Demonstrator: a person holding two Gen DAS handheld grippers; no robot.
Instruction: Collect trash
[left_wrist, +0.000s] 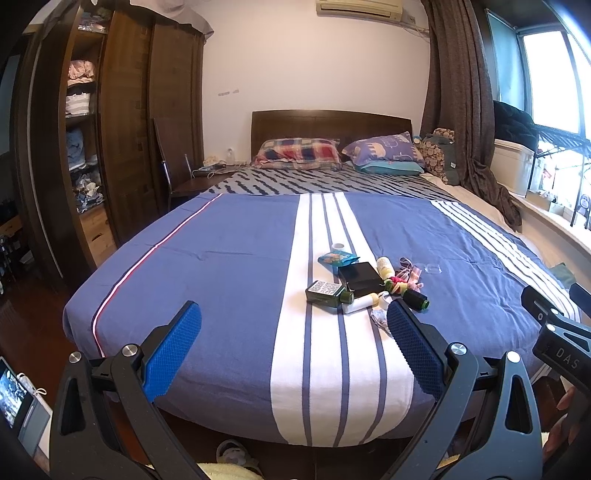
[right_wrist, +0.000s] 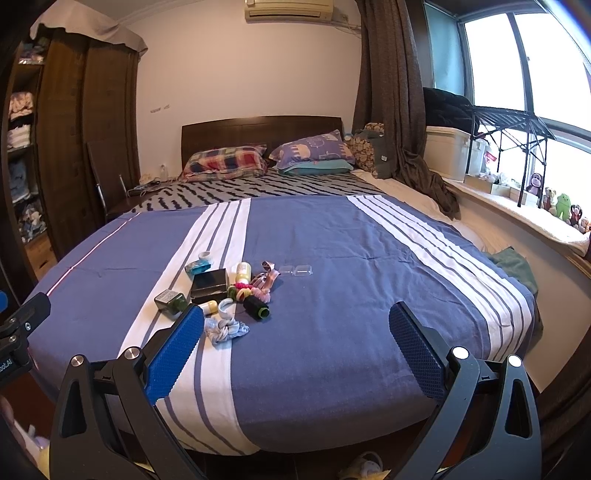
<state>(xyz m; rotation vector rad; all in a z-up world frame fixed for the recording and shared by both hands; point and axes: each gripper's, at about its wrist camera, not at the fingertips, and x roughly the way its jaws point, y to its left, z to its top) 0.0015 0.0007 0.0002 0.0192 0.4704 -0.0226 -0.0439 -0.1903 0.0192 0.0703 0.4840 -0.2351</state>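
A cluster of small items lies on the blue striped bedspread (left_wrist: 229, 236): a teal snack wrapper (left_wrist: 338, 257), a black box (left_wrist: 361, 276), a green bottle (left_wrist: 328, 292), a white tube (left_wrist: 360, 303), a yellow-white bottle (left_wrist: 384, 266), colourful hair ties (left_wrist: 400, 282), a black thread spool (left_wrist: 416, 300), a clear plastic lid (left_wrist: 433, 268) and a crumpled grey-white cloth (right_wrist: 225, 329). My left gripper (left_wrist: 293, 310) is open and empty, short of the cluster. My right gripper (right_wrist: 295, 314) is open and empty, to the right of the cluster (right_wrist: 221, 288).
Pillows (left_wrist: 299, 153) and a dark headboard (left_wrist: 328, 123) are at the far end. A wardrobe (left_wrist: 122, 122) and a chair (left_wrist: 177, 173) stand on the left. A curtain (right_wrist: 399, 110), a window ledge with plush toys (right_wrist: 561, 208) and a drying rack (right_wrist: 509, 125) are on the right.
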